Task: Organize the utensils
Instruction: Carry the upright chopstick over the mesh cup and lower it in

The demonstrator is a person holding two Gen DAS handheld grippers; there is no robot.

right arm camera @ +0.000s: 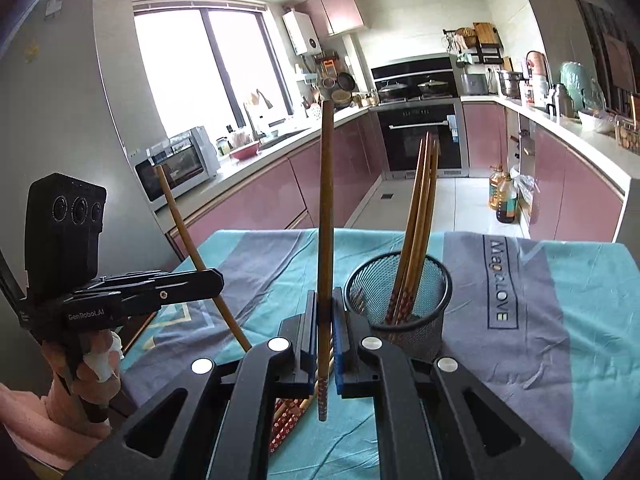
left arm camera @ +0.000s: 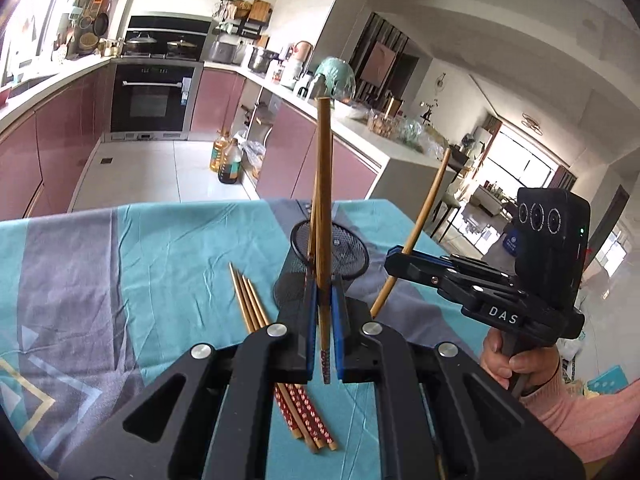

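Observation:
My left gripper (left arm camera: 324, 312) is shut on a brown chopstick (left arm camera: 323, 200) and holds it upright above the table. My right gripper (right arm camera: 325, 332) is shut on another brown chopstick (right arm camera: 326, 208), also upright. Each gripper shows in the other's view, the right gripper (left arm camera: 394, 262) at the right and the left gripper (right arm camera: 216, 276) at the left, each with a slanted chopstick. A black mesh cup (right arm camera: 400, 300) stands just right of my right gripper with several chopsticks (right arm camera: 420, 220) in it. The cup also shows in the left wrist view (left arm camera: 344, 248). Three chopsticks (left arm camera: 252, 304) lie loose on the cloth.
The table has a teal and grey cloth (right arm camera: 540, 300). Its far edge (left arm camera: 160, 204) faces a kitchen floor with oil bottles (left arm camera: 228, 160). Pink cabinets, an oven and counters stand behind.

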